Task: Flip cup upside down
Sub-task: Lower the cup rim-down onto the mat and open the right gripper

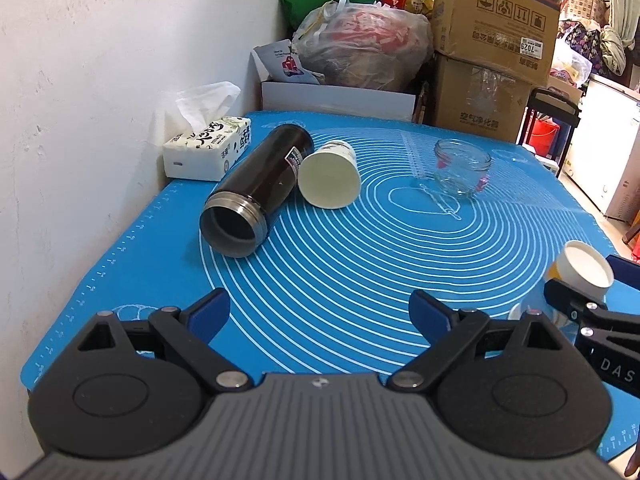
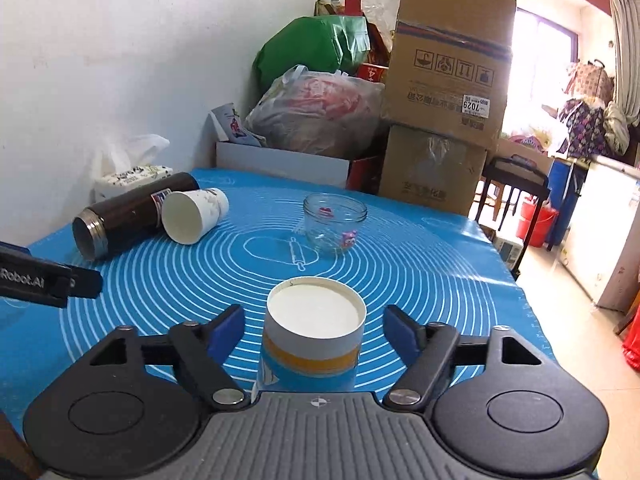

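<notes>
A paper cup (image 2: 314, 338) with a white base, an orange band and a blue lower part stands upside down on the blue mat (image 2: 420, 280), between the fingers of my right gripper (image 2: 314, 328). The jaws are open and stand apart from the cup on both sides. The cup also shows at the right edge of the left wrist view (image 1: 582, 270), with the right gripper's fingers (image 1: 576, 304) beside it. My left gripper (image 1: 320, 312) is open and empty over the mat's near part.
A dark flask (image 1: 256, 188) and a white paper cup (image 1: 330, 178) lie on their sides at the mat's far left. A glass jar (image 1: 462, 168) stands upright further right. A tissue pack (image 1: 208, 148) sits by the wall. Boxes (image 1: 492, 40) and bags crowd the back.
</notes>
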